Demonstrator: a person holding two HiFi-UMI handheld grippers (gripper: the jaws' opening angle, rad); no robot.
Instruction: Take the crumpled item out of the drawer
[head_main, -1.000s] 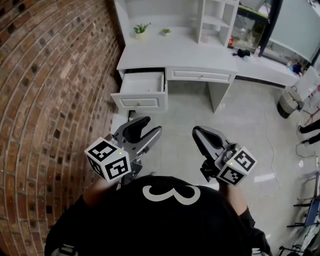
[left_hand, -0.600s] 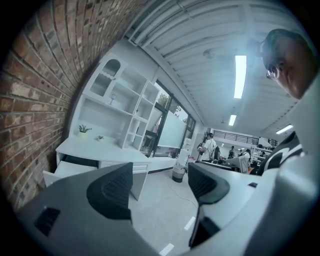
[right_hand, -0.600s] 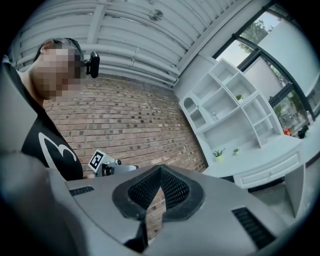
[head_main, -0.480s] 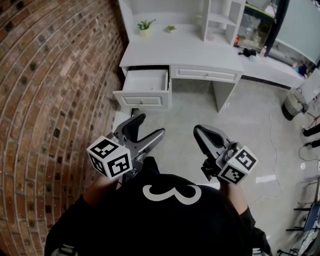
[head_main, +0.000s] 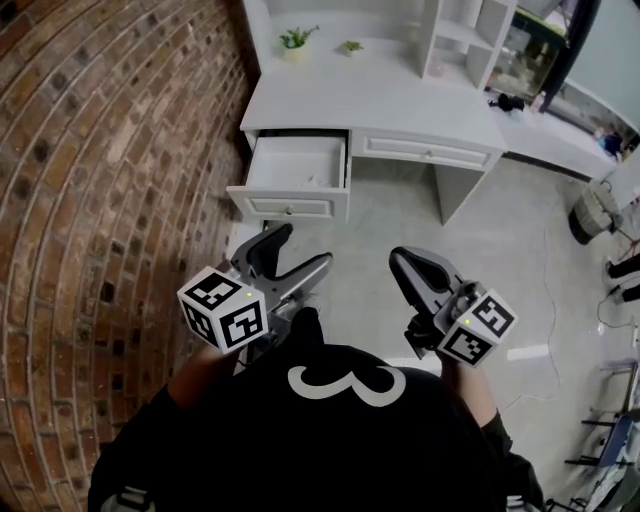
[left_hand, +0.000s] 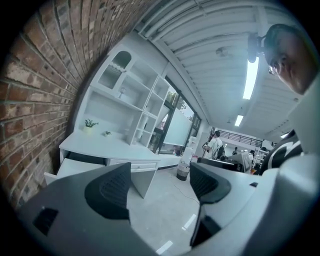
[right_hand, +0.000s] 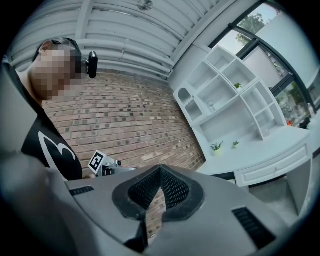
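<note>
Tongs status: my left tongs (head_main: 300, 247) stand wide apart, the jaws having just been opening, and the left gripper view shows only bare floor (head_main: 375, 235) and distant furniture between the pads. My right tongs (head_main: 402, 258) are closed, pad tips meeting, with nothing clamped between them. Both are held in front of my body, well short of the furniture, the left one just beside the brick wall (head_main: 120, 150). Ahead stands the white tabletop (head_main: 380, 100), and its left drawer (head_main: 290, 207) is already pulled out, so no opening step appears to be needed. The drawer interior reads as pale and nearly uniform from the head view. The crumpled item cannot be made out at this range; by the task it should lie inside that drawer. Step in hand, as I judge it: approach with the left tongs made ready for the pick. The next move calls for closing the remaining gap to the drawer, bringing the left tongs over its front panel, dipping them into the compartment, and locating the item before the pads come together. The item is probably light and yielding, so it calls for a gentle pinch on a raised fold.
</note>
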